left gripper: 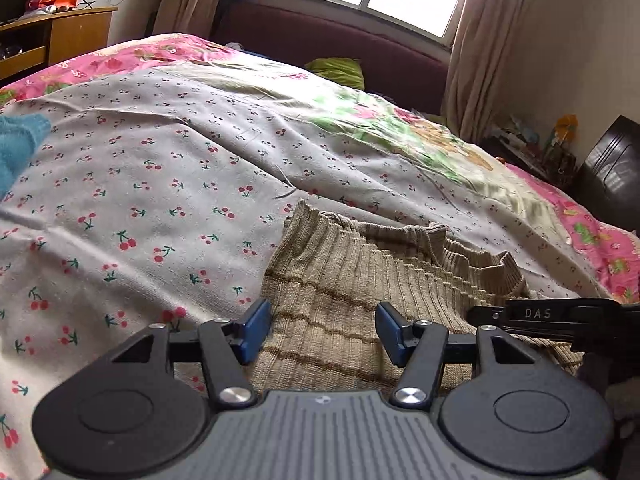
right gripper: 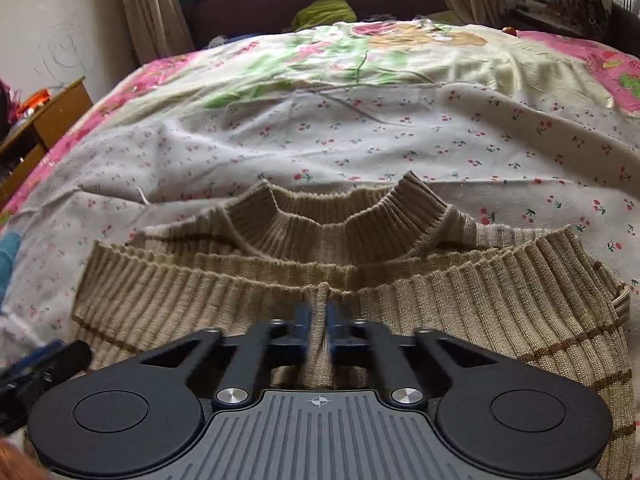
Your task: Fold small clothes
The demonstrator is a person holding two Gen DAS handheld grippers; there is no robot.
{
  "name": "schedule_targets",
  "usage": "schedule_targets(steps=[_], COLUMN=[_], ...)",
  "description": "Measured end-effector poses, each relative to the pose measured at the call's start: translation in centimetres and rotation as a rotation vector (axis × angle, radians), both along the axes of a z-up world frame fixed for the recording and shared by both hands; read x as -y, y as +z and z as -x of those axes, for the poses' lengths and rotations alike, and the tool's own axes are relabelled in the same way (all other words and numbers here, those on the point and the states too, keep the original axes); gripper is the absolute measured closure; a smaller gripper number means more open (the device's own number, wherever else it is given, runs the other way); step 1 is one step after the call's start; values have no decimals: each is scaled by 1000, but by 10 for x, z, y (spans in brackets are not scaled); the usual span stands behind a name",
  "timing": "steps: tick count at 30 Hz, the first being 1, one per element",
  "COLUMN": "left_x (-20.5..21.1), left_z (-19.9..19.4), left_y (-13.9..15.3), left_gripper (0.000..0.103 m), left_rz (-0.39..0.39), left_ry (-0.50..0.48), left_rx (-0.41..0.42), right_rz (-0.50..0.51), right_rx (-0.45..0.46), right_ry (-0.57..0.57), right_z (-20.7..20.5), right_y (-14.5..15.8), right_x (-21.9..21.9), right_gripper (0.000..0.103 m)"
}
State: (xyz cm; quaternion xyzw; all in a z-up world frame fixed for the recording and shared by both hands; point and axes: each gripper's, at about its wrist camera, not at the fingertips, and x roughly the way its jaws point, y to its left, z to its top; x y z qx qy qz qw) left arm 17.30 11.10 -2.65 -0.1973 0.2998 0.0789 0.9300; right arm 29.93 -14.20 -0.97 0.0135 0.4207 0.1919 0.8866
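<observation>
A small beige ribbed sweater [left gripper: 340, 280] with thin brown stripes lies folded on the cherry-print sheet [left gripper: 160, 184]. My left gripper [left gripper: 322, 328] is open, its blue pads on either side of the sweater's left part, just above it. In the right wrist view the sweater [right gripper: 480, 312] shows its ribbed hem folded up near the collar [right gripper: 340, 216]. My right gripper [right gripper: 318, 320] is shut on a pinch of the sweater's hem. The right gripper's black body [left gripper: 560, 316] shows at the right edge of the left wrist view.
A blue garment [left gripper: 18, 148] lies at the sheet's left edge. A pink floral quilt [left gripper: 592, 232] covers the bed under the sheet. A wooden shelf [left gripper: 56, 36] stands far left, a dark red headboard [left gripper: 340, 36] and a green pillow [left gripper: 338, 70] at the far end.
</observation>
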Motion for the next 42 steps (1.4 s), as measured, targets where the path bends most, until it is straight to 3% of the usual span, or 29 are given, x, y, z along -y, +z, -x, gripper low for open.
schedule_targets(steps=[10,13,16,20,24,27,29,33,36,42], left_x=[-6,-4,-7,-14,-12,-13,-14,-17,-23,-23], left_z=[9,6,-5,-10,-10,-8,-8,-12,-12,-7], left_y=[5,4,-10,-20,-20,-20,-19,-23,-26,-20], left_gripper=[32,29,29,27,27,27,27,25,25,25], left_rz=[8,-16,-21,6,-11,-1,-2,9,40,30], left_ry=[-4,-6,12,35,33,41,44,45,52,61], left_rx=[92,99,11,-22,-23,-14,-13,-19,-13,14], right_rz=[-122,-64,-41,-87,-70,-13,54,-4,40,32], right_rx=[108,59,28,43,108,91,59,36,84,104], right_ry=[-96,-97,-84,-113,-102,-128,-176,-237,-228,-252], right_z=[-3,-15,-17,-11,8,13,5,1,9,23], right_y=[30,6,-12,0,13,5,-7,-4,6,9], right_x=[5,-3,-3,12,31,50,64,82,81,104], right_gripper=[100,100,97,92,92,92,100,103,95,95])
